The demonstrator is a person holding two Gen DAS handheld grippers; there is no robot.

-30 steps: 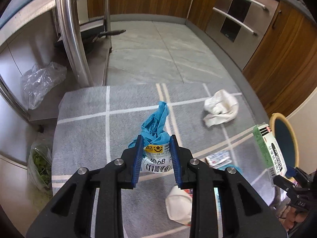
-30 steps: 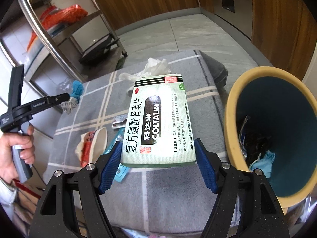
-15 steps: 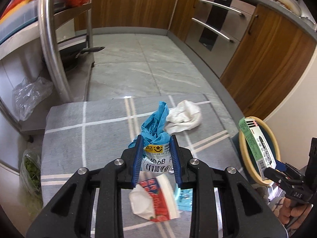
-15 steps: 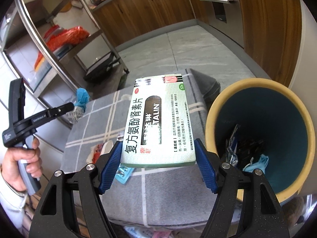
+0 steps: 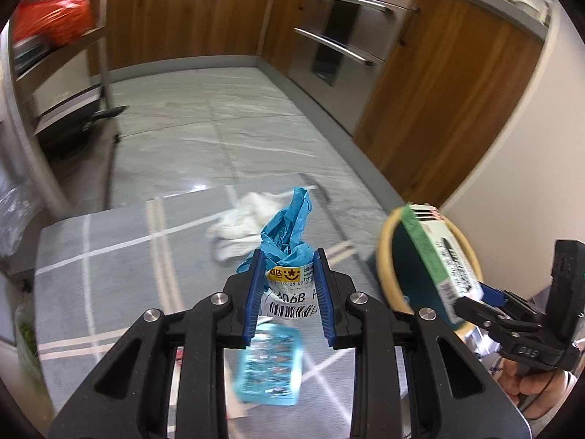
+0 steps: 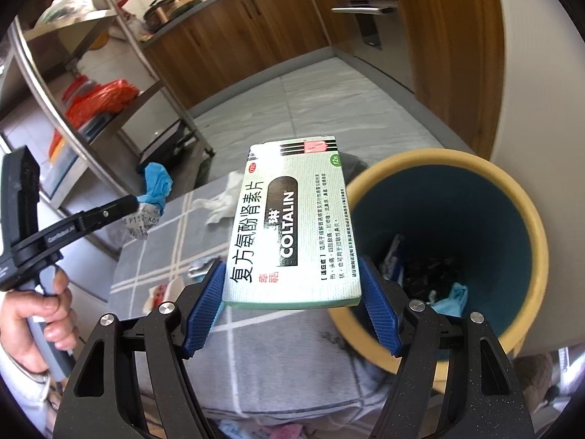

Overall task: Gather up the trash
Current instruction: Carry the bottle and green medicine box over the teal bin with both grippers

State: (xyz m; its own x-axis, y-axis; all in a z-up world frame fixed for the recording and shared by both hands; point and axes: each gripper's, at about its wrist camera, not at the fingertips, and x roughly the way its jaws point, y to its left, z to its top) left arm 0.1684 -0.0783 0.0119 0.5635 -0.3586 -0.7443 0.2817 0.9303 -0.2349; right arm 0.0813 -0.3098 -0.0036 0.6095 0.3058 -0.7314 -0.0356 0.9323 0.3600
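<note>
Both grippers were loaded. Nearest the lens in the right wrist view, the right gripper (image 6: 292, 305) was clamped across the near end of a green and white medicine box (image 6: 292, 223), held flat with its far end pointing away. A second earlier that box hung over the grey checked mat (image 6: 153, 256); it now stood just beside the yellow rim of the bin (image 6: 526, 219), its right edge reaching the rim in this view, so the release looked close but was not yet made. The left gripper (image 5: 289, 292) was closed on a crumpled labelled wrapper with a blue glove (image 5: 289, 230) bunched on top. It had swung from the middle of the mat toward the bin side, and the left view was blurred with that motion, which suggests both pieces were heading for the same drop.

Counted from near to far: two grippers, each carrying one load; on the mat, one light blue packet (image 5: 270, 366) under the left gripper, one red and white cup (image 6: 162, 292) partly hidden by the right gripper, and one white crumpled cloth (image 5: 241, 223) farther off. One bin, already holding some dark and blue scraps, too jumbled to count. By this judgement three loose items remained to be collected
</note>
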